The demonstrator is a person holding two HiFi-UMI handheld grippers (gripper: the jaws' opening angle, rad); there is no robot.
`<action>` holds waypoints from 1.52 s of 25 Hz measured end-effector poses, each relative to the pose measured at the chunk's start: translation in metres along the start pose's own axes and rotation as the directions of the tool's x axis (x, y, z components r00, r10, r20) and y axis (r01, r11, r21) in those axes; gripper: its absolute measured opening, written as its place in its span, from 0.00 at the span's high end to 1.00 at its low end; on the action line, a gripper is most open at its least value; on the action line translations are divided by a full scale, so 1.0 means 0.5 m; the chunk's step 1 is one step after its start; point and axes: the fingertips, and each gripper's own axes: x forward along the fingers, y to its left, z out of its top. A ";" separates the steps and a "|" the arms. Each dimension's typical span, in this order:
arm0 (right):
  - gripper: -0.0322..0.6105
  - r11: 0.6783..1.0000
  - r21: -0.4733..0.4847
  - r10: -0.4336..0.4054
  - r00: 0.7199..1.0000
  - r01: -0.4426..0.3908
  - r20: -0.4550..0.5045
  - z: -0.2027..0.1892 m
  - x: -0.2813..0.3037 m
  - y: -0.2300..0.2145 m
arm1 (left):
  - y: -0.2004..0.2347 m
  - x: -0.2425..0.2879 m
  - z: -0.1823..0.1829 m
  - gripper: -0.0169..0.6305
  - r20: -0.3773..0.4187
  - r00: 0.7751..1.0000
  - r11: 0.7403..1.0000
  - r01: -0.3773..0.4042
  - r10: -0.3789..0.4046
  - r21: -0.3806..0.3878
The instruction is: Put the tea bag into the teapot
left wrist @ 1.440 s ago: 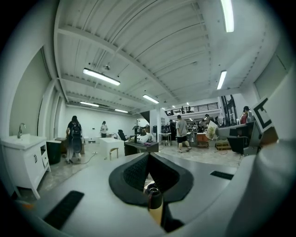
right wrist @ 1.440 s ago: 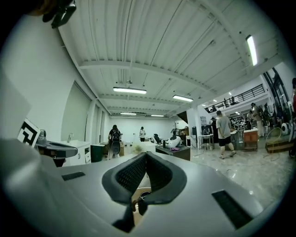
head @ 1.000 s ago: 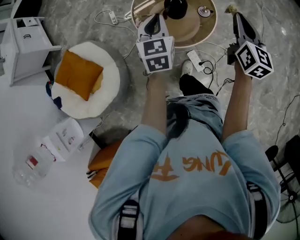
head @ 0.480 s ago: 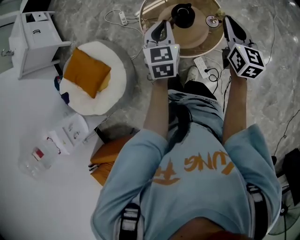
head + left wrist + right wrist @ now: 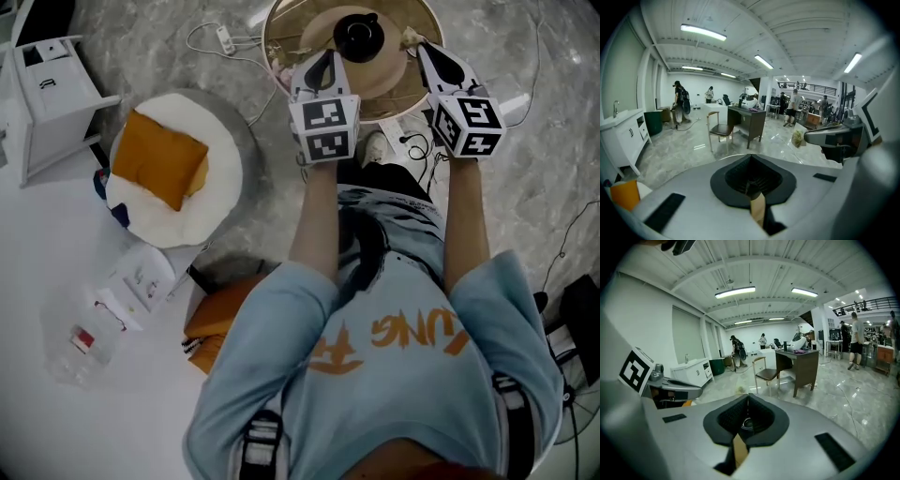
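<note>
Head view: tea bag [image 5: 409, 37] dangles from the right tool [image 5: 420, 47], beside teapot [image 5: 359, 34].

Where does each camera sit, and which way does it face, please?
Head view: on the person's head, facing steeply down at the teapot; shows shirt, forearms, left gripper, right gripper.
Left gripper view: rides that gripper, facing level across the room; shows its shut jaws, the right gripper and tea bag.
Right gripper view: rides that gripper, facing level; shows its shut jaws and the left gripper.
Shared: both gripper views see the desk and chair.
</note>
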 end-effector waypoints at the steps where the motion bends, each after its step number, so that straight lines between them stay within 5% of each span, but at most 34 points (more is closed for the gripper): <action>1: 0.93 1.000 -0.010 0.002 1.000 -0.002 -0.014 -0.003 0.014 0.002 | 0.005 0.013 -0.003 0.94 -0.007 1.000 1.000 0.005 -0.006 -0.007; 21: 0.93 0.983 -0.171 0.015 0.960 -0.064 -0.278 -0.168 0.234 0.043 | 0.084 0.205 -0.156 0.94 -0.196 0.973 0.991 0.104 -0.119 -0.086; 38: 0.93 0.943 -0.330 -0.123 0.882 -0.039 -0.456 -0.260 0.362 0.012 | 0.126 0.315 -0.181 0.94 -0.257 0.944 0.978 0.194 -0.208 -0.079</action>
